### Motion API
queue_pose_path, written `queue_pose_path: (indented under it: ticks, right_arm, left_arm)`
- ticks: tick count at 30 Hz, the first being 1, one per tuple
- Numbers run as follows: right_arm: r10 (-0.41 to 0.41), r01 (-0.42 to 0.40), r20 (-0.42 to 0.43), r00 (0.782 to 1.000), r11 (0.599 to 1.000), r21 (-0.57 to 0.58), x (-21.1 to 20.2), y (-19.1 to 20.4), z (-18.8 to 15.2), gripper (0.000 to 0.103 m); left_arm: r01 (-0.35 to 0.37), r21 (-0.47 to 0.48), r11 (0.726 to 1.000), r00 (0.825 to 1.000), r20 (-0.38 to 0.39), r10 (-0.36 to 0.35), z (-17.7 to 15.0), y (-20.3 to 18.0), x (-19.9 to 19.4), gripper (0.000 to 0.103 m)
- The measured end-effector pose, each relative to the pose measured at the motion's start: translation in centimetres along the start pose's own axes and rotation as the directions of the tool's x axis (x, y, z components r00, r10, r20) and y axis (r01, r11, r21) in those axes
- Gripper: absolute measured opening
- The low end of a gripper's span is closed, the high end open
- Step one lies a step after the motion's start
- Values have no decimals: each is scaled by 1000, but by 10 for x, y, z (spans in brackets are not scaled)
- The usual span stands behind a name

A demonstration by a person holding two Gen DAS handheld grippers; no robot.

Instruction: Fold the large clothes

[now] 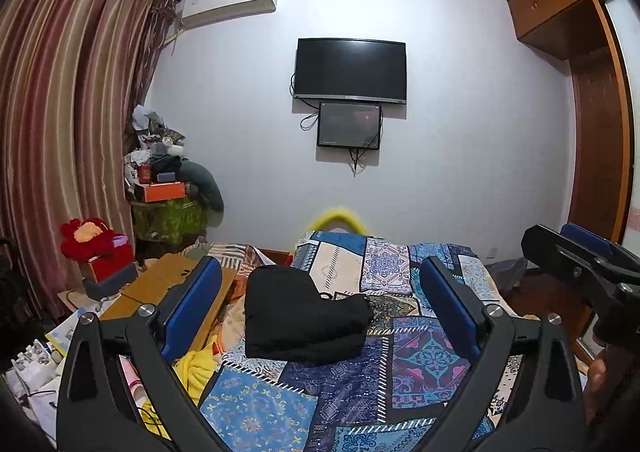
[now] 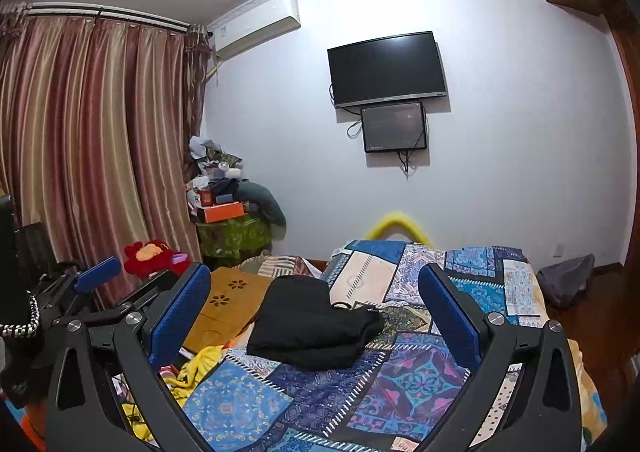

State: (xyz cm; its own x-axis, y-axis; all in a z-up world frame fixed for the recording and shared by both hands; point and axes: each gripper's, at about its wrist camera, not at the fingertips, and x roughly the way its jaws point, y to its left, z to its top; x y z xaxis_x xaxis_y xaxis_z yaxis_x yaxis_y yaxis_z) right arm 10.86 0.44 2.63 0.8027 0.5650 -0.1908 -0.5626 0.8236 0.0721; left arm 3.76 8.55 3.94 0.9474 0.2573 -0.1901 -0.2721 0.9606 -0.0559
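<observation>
Black fabric, the folded garment [image 1: 304,320], sits as a compact bundle on the patchwork bedspread [image 1: 420,352], centre of the frame in both wrist views, close to the bed's left edge. Your left gripper [image 1: 320,312] and right gripper [image 2: 316,316] both have their jaws spread wide, holding nothing and raised clear of the cloth. The bundle looks loosely stacked, with a cord poking out at its right side; if you catch that cord or only the top layer, the fold will likely spring open. Push it leftward and it may slide off toward the yellow cloth [image 1: 196,368] and wooden board [image 1: 176,284] beside the bed.
</observation>
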Motion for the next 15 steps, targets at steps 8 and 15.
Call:
queue_pose_path:
  ticks: [8, 15]
  right_arm:
    - [-5, 5, -9, 1000, 1000, 6, 1, -2, -1, 103]
    - [-1, 1, -20, 1000, 1000, 11, 4, -2, -1, 103]
  left_arm:
    - [9, -5, 1000, 1000, -4, -9, 0, 2, 0, 100]
    - [3, -15, 1000, 1000, -9, -3, -1, 1, 0, 100]
